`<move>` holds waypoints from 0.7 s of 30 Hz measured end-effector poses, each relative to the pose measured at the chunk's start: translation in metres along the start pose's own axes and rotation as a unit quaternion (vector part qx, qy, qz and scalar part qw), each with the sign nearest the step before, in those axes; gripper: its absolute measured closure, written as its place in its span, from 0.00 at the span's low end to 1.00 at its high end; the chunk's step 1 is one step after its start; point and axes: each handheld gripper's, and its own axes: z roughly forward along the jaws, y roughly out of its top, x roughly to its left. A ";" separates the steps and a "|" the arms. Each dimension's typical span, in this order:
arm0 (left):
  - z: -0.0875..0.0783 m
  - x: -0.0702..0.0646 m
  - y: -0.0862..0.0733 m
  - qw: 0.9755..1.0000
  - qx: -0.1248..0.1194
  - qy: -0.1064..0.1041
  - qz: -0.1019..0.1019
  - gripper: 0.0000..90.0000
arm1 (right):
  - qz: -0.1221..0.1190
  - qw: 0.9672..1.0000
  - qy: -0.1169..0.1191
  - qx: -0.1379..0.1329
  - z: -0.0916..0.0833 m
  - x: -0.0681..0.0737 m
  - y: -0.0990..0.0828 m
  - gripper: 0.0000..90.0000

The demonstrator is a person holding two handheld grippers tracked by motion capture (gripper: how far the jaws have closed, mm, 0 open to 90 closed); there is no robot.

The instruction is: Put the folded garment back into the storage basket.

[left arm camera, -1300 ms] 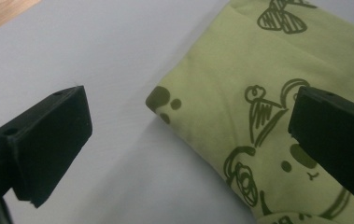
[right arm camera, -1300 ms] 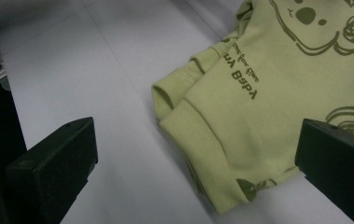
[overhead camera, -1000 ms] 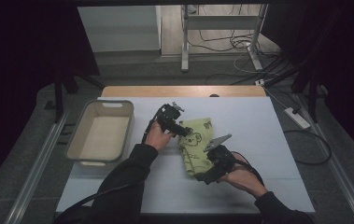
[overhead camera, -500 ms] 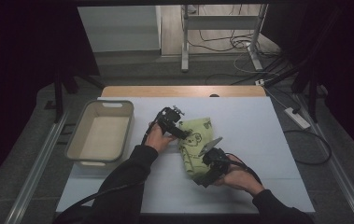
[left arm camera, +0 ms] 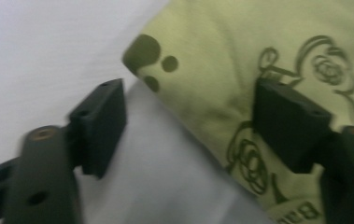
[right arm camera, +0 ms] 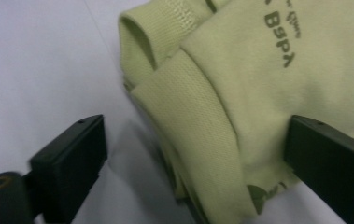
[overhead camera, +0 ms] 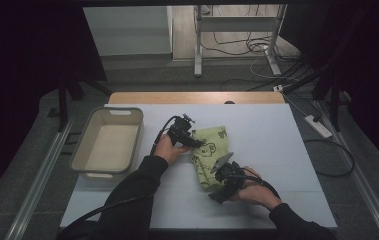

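We have the green cloth [overhead camera: 208, 152] mid-table, right of the bin [overhead camera: 108, 142]. Soft, light, floppy; pinch folded edges. Left gripper [left arm camera: 188, 121] jaws closing, right gripper [right arm camera: 193, 158] jaws narrowing slightly, both straddling an edge, neither pinching yet.

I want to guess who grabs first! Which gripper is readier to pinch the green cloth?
Probably the left gripper: its jaws have just been closing around the edge of the green printed cloth. The right gripper straddles a folded corner, jaws wider apart.
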 end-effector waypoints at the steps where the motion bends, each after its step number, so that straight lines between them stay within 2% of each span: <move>1: 0.000 0.000 0.000 1.000 0.000 0.000 0.000 0.41 | 0.000 1.000 0.000 0.000 0.000 0.000 0.000 0.10; 2: 0.000 0.002 -0.001 1.000 -0.003 -0.017 -0.007 0.44 | -0.006 1.000 -0.010 -0.003 -0.001 0.000 -0.001 0.16; 4: 0.000 0.003 -0.002 1.000 -0.003 -0.027 -0.011 0.49 | -0.004 1.000 -0.016 -0.008 -0.003 -0.002 -0.002 0.25; 7: -0.001 0.002 -0.001 0.999 -0.001 -0.032 -0.013 0.55 | 0.005 1.000 -0.027 -0.012 -0.007 -0.007 -0.002 0.41; 9: -0.001 0.000 -0.001 0.999 0.001 -0.033 -0.009 0.60 | 0.007 0.999 -0.031 -0.013 -0.008 -0.009 -0.003 0.47; 14: -0.002 -0.009 0.001 1.000 0.001 -0.007 0.013 0.68 | 0.014 0.999 -0.035 -0.012 -0.010 -0.014 -0.001 0.71; 15: -0.002 -0.009 0.001 1.000 0.001 -0.007 0.013 0.69 | 0.014 0.999 -0.035 -0.012 -0.010 -0.014 -0.001 0.71; 16: -0.003 -0.013 0.002 1.000 0.002 0.003 0.023 0.70 | 0.014 0.999 -0.029 -0.011 -0.011 -0.014 0.001 0.76; 17: -0.003 -0.014 0.002 1.000 0.001 0.007 0.025 0.71 | 0.013 0.999 -0.029 -0.008 -0.011 -0.014 0.001 0.77; 21: -0.003 -0.016 0.000 0.999 -0.005 0.012 0.036 0.72 | 0.019 1.000 -0.022 -0.001 -0.011 -0.016 0.004 0.80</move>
